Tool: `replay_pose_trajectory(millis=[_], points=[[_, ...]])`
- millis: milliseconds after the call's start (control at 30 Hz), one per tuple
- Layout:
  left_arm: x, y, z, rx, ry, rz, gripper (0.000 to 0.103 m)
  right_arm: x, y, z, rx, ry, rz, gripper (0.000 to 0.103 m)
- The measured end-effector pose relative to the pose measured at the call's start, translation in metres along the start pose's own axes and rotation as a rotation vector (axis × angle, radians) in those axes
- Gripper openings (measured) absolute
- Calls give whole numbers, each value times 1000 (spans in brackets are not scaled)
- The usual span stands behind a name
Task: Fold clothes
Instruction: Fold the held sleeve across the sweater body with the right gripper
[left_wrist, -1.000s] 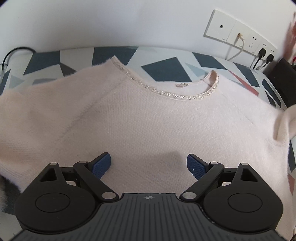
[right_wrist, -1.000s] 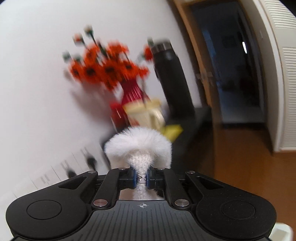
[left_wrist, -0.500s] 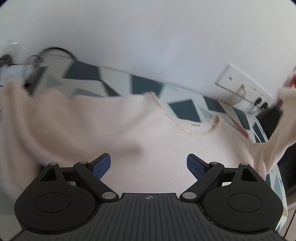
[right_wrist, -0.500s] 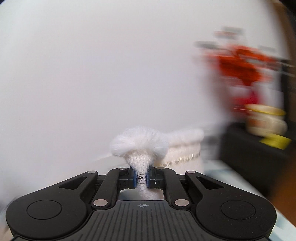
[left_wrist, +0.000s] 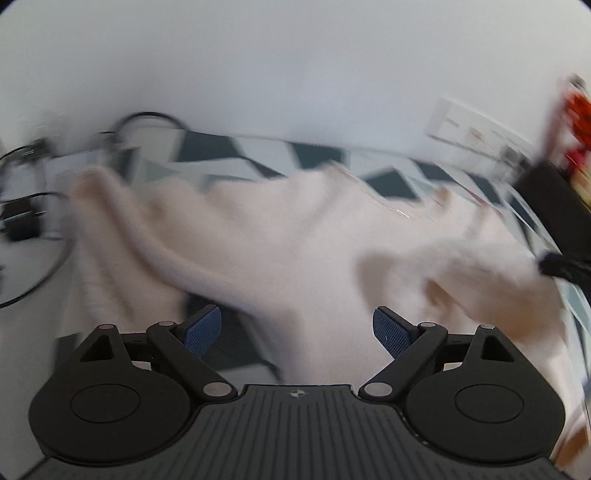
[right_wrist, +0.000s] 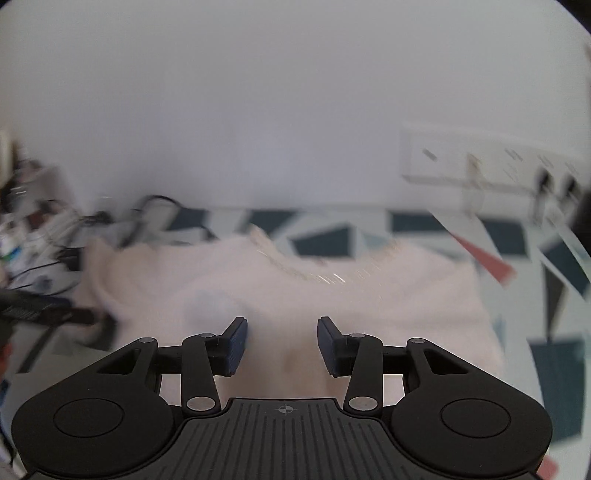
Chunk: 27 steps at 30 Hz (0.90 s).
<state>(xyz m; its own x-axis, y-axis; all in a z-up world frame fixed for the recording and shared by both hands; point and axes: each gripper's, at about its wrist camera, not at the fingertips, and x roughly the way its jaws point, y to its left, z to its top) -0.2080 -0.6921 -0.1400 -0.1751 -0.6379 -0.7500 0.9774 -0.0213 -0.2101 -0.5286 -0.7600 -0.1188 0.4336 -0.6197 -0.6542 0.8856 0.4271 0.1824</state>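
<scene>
Pink knitted sweater (left_wrist: 280, 236) is lying on the patterned tabletop (right_wrist: 554, 354), one sleeve (left_wrist: 461, 266) folded over its body; left gripper (left_wrist: 295, 328) and right gripper (right_wrist: 281, 343) are hovering above it, released; smoothing the fold flat seems advisable.

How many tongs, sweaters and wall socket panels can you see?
Tongs: 2, the left tongs and the right tongs, both open.
Sweater: 1, pale pink.
Wall socket panel: 1, blurred.
Total: 4
</scene>
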Motion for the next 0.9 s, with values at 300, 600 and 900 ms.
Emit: replay_pose_trajectory(millis=[300, 600, 900], points=[[27, -87, 15, 235, 39, -288, 91, -7, -64, -40, 316, 58, -273, 39], [52, -173, -15, 634, 134, -366, 91, -20, -90, -66, 433, 44, -332, 39], [84, -178, -13, 624, 163, -357, 9, -31, -112, -84, 534, 27, -393, 39]])
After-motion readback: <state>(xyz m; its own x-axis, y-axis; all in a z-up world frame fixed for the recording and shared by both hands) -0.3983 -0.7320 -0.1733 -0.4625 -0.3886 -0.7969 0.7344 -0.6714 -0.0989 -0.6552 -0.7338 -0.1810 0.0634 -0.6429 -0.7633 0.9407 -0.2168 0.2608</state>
